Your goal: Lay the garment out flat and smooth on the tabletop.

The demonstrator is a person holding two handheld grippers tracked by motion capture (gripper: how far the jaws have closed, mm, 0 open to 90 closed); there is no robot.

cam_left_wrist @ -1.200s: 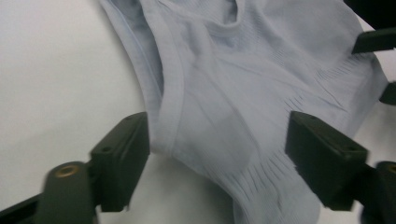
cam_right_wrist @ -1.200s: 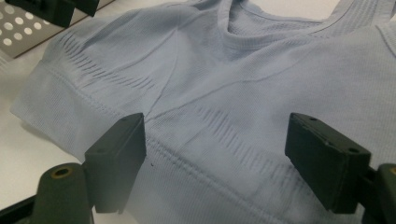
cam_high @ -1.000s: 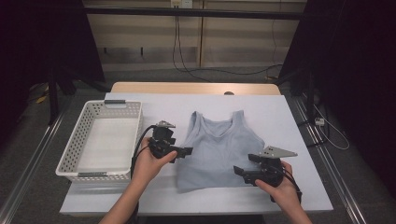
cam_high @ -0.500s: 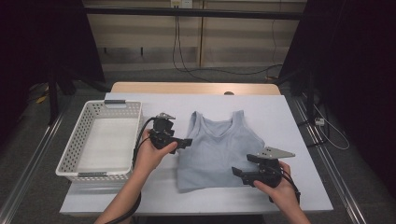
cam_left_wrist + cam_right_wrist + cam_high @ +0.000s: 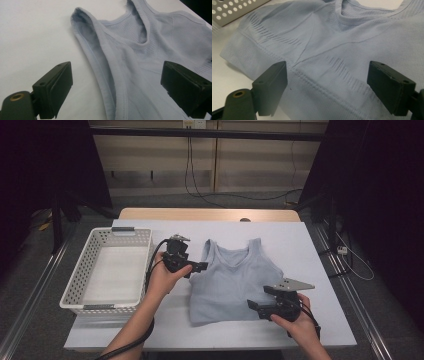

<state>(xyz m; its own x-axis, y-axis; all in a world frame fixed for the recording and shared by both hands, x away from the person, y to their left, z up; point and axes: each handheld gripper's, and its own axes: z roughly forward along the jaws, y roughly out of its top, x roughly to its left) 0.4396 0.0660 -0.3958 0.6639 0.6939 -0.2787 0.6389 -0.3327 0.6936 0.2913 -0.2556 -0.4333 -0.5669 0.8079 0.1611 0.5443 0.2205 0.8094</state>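
A pale blue sleeveless top (image 5: 235, 280) lies flat on the white table cover, neck toward the far side. My left gripper (image 5: 200, 266) hovers at the top's left edge by the armhole, and its jaws have just been opening. In the left gripper view the armhole hem (image 5: 110, 75) runs between the open jaws of the left gripper (image 5: 117, 87), and neither pad touches it. My right gripper (image 5: 253, 306) stands open at the lower right hem. In the right gripper view, the top's ribbed hem band (image 5: 329, 92) lies under the wide gap of the right gripper (image 5: 328, 87).
A white perforated basket (image 5: 75, 292) with nothing in it stands left of the top, on the table cover (image 5: 310, 245). A black cable trails from the left gripper toward the near edge. Dark floor and rails surround the table.
My left hand has moved toward the far side along the top's left edge, from near the waist to the armhole. The right hand has stayed in place.
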